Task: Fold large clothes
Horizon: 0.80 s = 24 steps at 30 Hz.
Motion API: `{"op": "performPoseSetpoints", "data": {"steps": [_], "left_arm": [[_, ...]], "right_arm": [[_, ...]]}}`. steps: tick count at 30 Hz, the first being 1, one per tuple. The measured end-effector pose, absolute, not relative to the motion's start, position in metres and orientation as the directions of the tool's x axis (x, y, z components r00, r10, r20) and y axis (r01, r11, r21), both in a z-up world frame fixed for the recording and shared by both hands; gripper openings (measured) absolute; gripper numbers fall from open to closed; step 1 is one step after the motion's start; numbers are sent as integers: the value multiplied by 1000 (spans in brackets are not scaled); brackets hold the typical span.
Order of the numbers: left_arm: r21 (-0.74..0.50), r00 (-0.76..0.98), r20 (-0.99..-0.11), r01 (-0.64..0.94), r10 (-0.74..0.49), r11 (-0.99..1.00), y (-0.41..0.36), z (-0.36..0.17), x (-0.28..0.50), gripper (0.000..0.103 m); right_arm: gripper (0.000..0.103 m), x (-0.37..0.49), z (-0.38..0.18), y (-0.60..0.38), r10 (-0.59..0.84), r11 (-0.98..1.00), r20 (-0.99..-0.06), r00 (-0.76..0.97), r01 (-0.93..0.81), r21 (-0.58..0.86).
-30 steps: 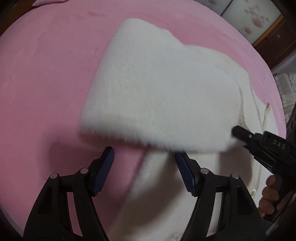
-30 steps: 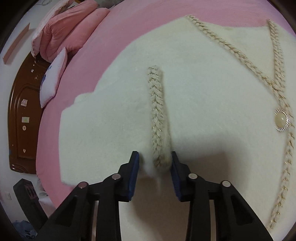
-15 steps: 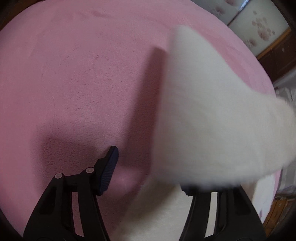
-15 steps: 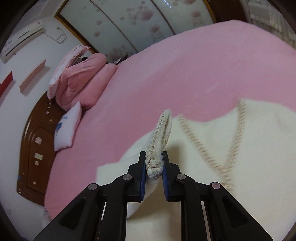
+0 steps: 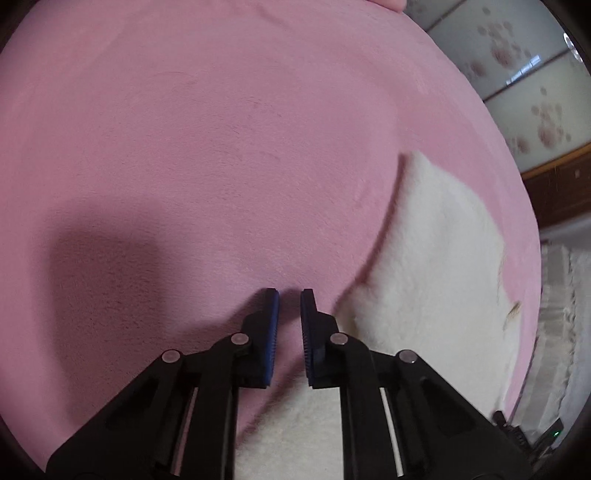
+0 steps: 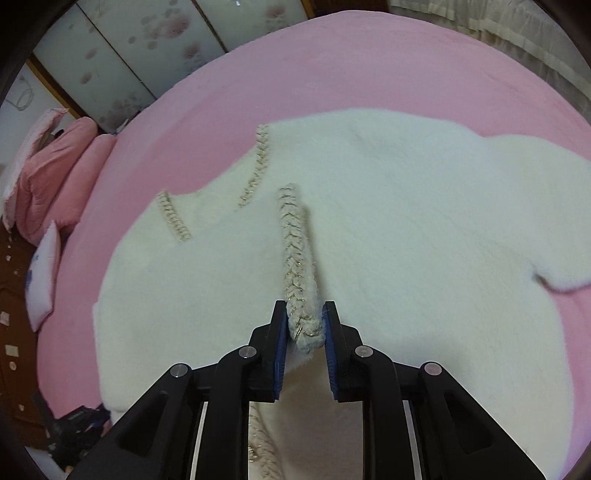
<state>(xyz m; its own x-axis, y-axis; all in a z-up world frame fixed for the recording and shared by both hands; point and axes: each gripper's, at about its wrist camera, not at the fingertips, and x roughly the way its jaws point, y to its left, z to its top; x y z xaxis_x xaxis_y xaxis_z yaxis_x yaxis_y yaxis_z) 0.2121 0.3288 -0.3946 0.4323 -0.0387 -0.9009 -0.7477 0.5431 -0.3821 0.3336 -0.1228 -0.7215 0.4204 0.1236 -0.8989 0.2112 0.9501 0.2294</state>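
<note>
A fluffy white cardigan [image 6: 388,221] with braided gold-and-beige trim lies on the pink bed [image 6: 369,66]. My right gripper [image 6: 305,321] is shut on the braided trim edge [image 6: 295,251] and holds that edge folded over the garment. In the left wrist view the cardigan [image 5: 436,258] lies to the right, partly under the right finger. My left gripper [image 5: 289,306] is nearly closed and empty, with a narrow gap between the blue pads, over the pink bedcover [image 5: 221,166] beside the garment's edge.
Pink pillows [image 6: 55,173] and a white cushion [image 6: 42,273] lie at the bed's head on the left, by a brown wooden headboard [image 6: 11,332]. Floral sliding doors [image 6: 147,48] stand behind the bed. A curtain [image 6: 517,33] hangs at the upper right.
My right gripper has carried the pinched trim up and over and laid the fold across the garment. My left gripper has closed from wide open to nearly shut, and the raised white flap has dropped away to its right.
</note>
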Motion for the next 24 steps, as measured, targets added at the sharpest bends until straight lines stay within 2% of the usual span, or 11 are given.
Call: {"op": "performPoseSetpoints", "data": {"steps": [3,4,5,7,11,13,14,15,16,19,24], "left_arm": [[-338,414,-910,-727,-11,598,329,-376,210,10],[-328,411,-912,-710,-11,623,325,-368,209,10],[-333,427,-904,-678,-18,655,317,-356,209,10],[-356,459,-886,-595,-59,720,296,-338,212,10],[-381,475,-867,-438,-150,814,241,-325,233,10],[-372,417,-892,-461,-173,806,230,-339,250,10],[-373,379,-906,-504,-189,779,233,-354,257,10],[-376,354,-913,-541,-202,752,235,-366,260,10],[-359,322,-926,-582,-199,729,238,-373,281,10],[-325,283,-943,-649,-178,688,249,-404,275,1],[-315,330,-938,-701,-100,640,269,-398,232,1]], "right_arm": [[28,328,-709,-118,10,972,-891,453,206,116],[33,327,-699,-118,-10,974,-878,478,204,99],[45,325,-686,-117,-18,974,-866,499,203,97],[59,322,-657,-115,30,973,-827,561,172,152],[61,313,-646,-80,246,934,-802,545,88,346],[61,321,-671,-59,447,854,-797,407,72,515],[52,324,-683,-48,515,819,-784,346,72,569],[36,326,-698,-37,580,783,-763,285,64,619],[30,327,-713,-25,618,761,-753,223,69,645],[24,325,-743,-2,564,817,-824,56,105,566],[19,313,-716,-37,473,873,-857,203,18,487]]}}
